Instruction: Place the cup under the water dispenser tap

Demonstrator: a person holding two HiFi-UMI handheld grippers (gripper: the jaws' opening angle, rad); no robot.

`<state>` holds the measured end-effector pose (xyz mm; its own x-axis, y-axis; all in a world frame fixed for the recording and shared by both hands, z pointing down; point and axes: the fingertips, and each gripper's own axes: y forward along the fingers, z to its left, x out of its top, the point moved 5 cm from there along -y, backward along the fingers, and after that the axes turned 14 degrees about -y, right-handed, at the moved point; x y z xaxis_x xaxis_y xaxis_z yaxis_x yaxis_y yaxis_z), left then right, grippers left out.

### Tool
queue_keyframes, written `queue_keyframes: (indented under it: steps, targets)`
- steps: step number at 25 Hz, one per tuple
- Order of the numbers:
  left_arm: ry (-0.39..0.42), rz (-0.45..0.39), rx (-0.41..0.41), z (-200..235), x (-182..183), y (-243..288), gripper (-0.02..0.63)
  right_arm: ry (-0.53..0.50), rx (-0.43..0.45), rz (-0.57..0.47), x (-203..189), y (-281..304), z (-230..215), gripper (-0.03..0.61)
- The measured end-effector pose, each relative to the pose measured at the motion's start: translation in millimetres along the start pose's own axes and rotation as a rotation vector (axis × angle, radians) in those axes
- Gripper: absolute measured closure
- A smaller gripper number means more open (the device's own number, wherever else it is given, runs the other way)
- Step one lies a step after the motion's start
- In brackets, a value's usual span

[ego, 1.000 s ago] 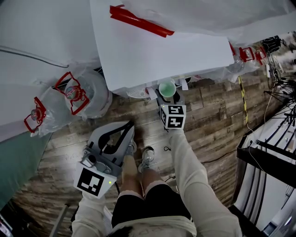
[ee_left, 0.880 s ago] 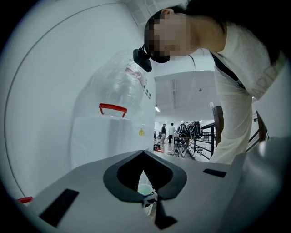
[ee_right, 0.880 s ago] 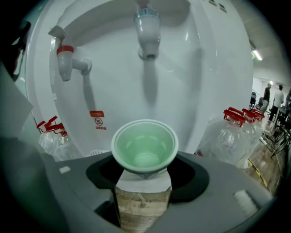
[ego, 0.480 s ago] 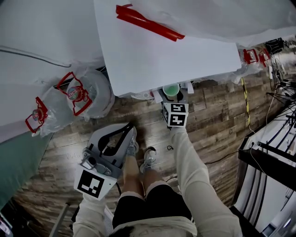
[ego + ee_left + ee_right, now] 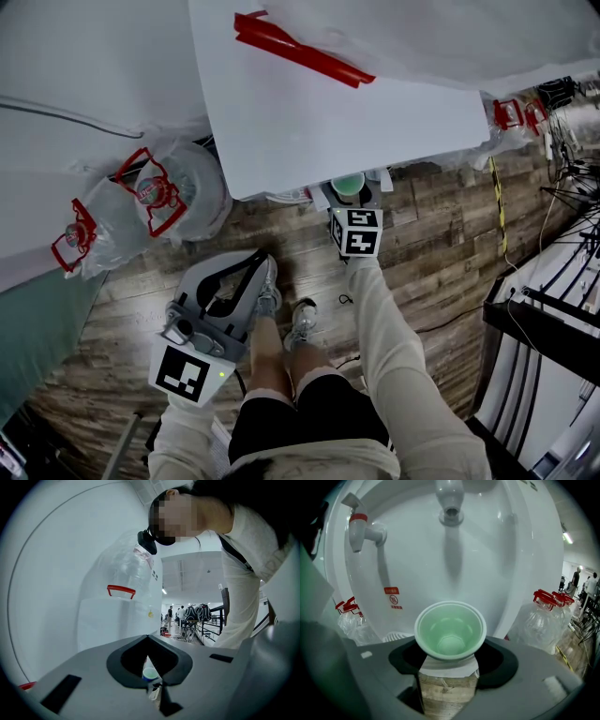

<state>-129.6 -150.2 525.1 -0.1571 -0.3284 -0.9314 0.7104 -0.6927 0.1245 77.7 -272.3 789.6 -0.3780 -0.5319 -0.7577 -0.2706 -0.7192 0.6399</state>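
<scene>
Left gripper [image 5: 263,257] hangs at 7 o'clock in head view, jaws clenched together w/ nothing in them, above the wood-plank floor [image 5: 431,244]. Right gripper [image 5: 350,195], farther out twd 12, is clamped on the pale green plastic cup [image 5: 450,631], which is upright & empty. The cup is right up against the white water dispenser [image 5: 501,559]. In right gripper view the white tap [image 5: 451,501] is at 12 above the cup and the red-banded tap [image 5: 360,523] at 10. Clear water jugs w/ red handles [image 5: 169,192] sit at 9 in head view.

Bright, even light; both gripper views warp and darken at edges.
</scene>
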Motion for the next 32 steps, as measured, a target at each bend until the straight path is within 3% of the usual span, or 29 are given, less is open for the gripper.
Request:
queue_keyframes:
  steps: [13,24,25,28,32]
  targets:
    - [0.005,0.000,-0.001,-3,2,2,0.609,0.047,0.029,-0.019,-1,-11,1,0.241]
    - [0.017,-0.020,-0.004,-21,17,6,0.609,0.090,0.041,-0.084,2,-67,5,0.244]
    - [0.018,-0.023,-0.006,-24,19,6,0.609,0.090,0.045,-0.095,4,-74,5,0.254]
    - [0.023,-0.032,-0.012,-30,25,8,0.609,0.073,0.032,-0.130,14,-97,3,0.362]
    - [0.015,-0.049,-0.017,-41,35,10,0.609,0.007,-0.003,-0.171,29,-126,-1,0.557]
